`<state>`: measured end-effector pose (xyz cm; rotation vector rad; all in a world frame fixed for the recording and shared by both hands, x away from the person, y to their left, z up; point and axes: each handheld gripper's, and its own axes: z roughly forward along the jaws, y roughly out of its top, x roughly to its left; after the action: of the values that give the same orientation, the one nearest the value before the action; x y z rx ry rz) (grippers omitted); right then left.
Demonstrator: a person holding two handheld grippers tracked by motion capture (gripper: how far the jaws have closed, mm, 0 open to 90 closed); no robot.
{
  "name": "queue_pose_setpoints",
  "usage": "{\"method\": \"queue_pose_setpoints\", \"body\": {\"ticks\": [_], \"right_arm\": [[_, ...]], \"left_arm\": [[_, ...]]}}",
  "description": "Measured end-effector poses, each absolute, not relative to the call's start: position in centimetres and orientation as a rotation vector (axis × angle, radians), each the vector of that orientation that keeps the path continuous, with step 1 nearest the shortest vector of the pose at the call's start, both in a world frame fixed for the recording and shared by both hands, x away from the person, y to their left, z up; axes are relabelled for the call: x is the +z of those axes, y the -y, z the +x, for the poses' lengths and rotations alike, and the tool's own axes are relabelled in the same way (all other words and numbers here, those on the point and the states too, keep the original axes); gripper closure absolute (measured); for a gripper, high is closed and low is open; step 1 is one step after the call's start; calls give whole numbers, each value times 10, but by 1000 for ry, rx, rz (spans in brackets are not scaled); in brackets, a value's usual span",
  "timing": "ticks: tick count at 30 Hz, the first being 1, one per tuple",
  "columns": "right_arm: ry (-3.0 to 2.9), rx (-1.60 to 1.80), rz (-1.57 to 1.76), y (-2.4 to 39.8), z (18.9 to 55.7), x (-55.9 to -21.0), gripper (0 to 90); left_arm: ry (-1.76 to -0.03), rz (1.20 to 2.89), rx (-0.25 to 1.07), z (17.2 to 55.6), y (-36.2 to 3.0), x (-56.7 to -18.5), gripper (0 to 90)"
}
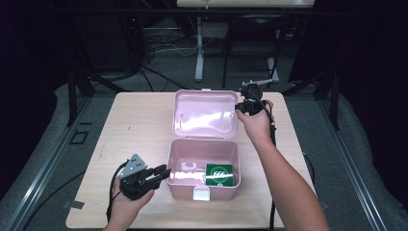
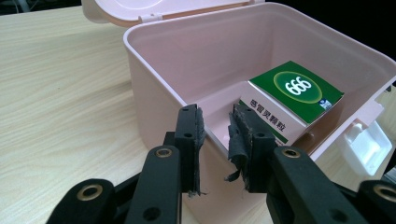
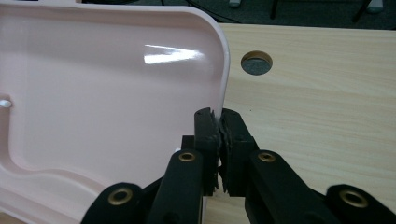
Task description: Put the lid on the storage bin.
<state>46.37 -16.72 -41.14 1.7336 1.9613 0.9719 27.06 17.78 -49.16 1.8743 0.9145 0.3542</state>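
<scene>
Pink plastic is what both my tools are on: a lidded box (image 1: 204,169) stands open near the front edge of the pale wooden counter (image 1: 134,125), its lid (image 1: 206,114) thrown back and tilted up behind it.

With my right gripper (image 3: 218,122) I have the lid by its right rim. In the right gripper view the jaws are pressed almost together with the thin edge of the lid (image 3: 107,116) pinched between the pads. In the high view my right hand (image 1: 256,119) sits at the lid's right side, the cable trailing down along my forearm.

With my left gripper (image 2: 216,122) I am at the box's left wall. In the left gripper view the jaws straddle the rim of that wall, one pad outside and one over the inside, with a narrow gap between them; I cannot tell whether the pads actually press on the plastic. In the high view my left hand (image 1: 129,198) rests low at the box's front left.

Inside the box (image 2: 163,74), against its right side, lies a green and white carton (image 2: 292,100) marked 666, tilted, with a white latch (image 1: 201,193) hanging at the box's front.
</scene>
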Motion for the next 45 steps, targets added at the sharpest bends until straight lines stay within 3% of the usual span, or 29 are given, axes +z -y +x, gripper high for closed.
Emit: {"method": "queue_pose_setpoints", "body": {"ticks": [45], "right_arm": [[-1949, 1164, 1480, 179, 397, -385, 875]], "left_arm": [[-926, 1861, 369, 270, -177, -492, 739]]}}
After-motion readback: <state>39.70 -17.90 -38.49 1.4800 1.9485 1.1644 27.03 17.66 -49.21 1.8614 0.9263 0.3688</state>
